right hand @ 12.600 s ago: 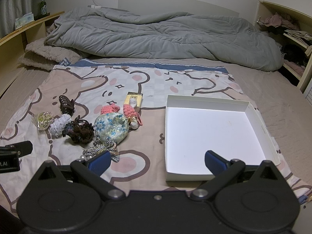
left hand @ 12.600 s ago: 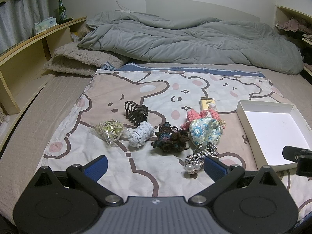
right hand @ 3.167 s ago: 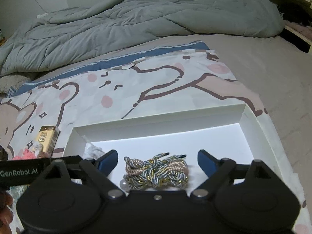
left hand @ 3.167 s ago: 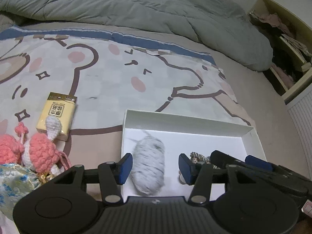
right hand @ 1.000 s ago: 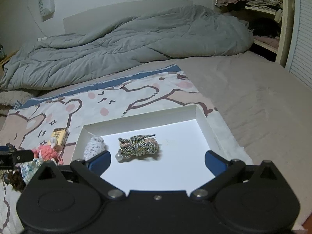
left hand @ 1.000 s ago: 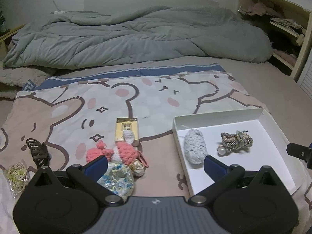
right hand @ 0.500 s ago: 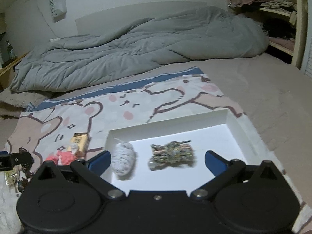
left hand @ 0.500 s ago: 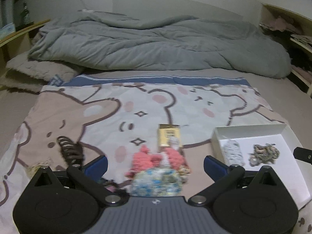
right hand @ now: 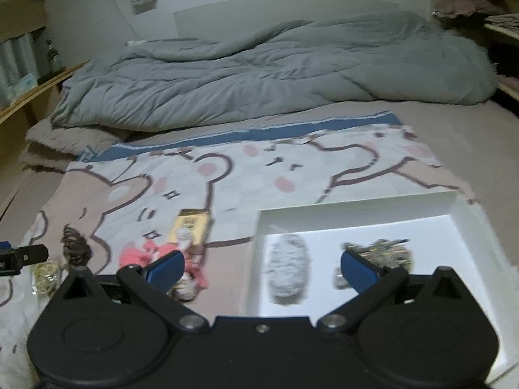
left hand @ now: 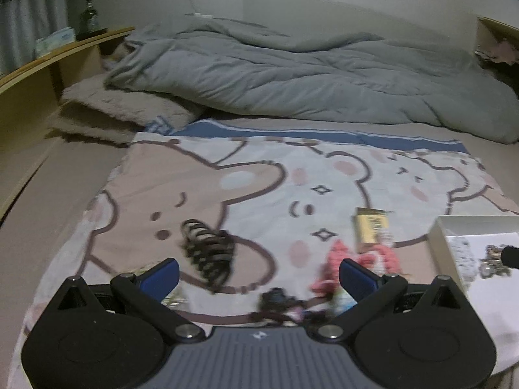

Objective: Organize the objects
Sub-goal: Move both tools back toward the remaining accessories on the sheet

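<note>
Both grippers have swung back leftward — left gripper point(left hand: 258, 272) and right gripper point(right hand: 262, 267), fingers spread, empty. The white box point(right hand: 353, 212) sits lower right; approach the dark hair claw point(left hand: 207, 254), centre-left, squarely — it is springy.

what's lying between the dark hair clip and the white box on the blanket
In the left wrist view, between the dark hair clip and the white box lie the pink crocheted piece and the yellow packet.

The grey scrunchie point(right hand: 287, 267) and braided cord bundle point(right hand: 379, 253) now lie in the white box point(right hand: 356, 209).
</note>
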{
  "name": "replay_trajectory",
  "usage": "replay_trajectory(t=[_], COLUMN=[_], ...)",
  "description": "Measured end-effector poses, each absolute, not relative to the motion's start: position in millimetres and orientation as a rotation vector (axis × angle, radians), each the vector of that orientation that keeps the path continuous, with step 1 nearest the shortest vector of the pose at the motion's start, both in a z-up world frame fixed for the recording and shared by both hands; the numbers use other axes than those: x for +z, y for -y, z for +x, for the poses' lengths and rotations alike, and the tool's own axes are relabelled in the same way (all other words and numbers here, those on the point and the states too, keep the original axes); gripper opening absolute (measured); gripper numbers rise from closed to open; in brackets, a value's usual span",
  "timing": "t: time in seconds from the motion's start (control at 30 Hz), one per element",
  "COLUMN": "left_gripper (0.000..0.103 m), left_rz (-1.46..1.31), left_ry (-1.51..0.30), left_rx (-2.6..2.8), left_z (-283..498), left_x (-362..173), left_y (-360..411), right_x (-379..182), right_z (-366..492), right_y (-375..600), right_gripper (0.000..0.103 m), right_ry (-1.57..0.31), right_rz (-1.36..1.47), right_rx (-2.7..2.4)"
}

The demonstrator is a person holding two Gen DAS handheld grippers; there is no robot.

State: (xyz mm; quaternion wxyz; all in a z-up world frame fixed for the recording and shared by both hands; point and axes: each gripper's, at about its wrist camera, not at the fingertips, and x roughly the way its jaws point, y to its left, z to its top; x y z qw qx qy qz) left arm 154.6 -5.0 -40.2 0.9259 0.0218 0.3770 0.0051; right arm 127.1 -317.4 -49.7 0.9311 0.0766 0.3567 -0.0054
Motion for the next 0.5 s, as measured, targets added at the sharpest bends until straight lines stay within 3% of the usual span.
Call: replay_trajectory(t=[0.5], left_gripper=[0.103], left_rz=[0.005], left_ry=[-0.758], left_rx=[0.088], left_z=[157.2], left_x=[-51.3], left_y=[-54.2], right_x=[-71.3], right_z=[150.6], right_y=[234.8], right_gripper=[0.103], right_ry=[-0.771], right_rz=[0.068], right_rx=[0.152])
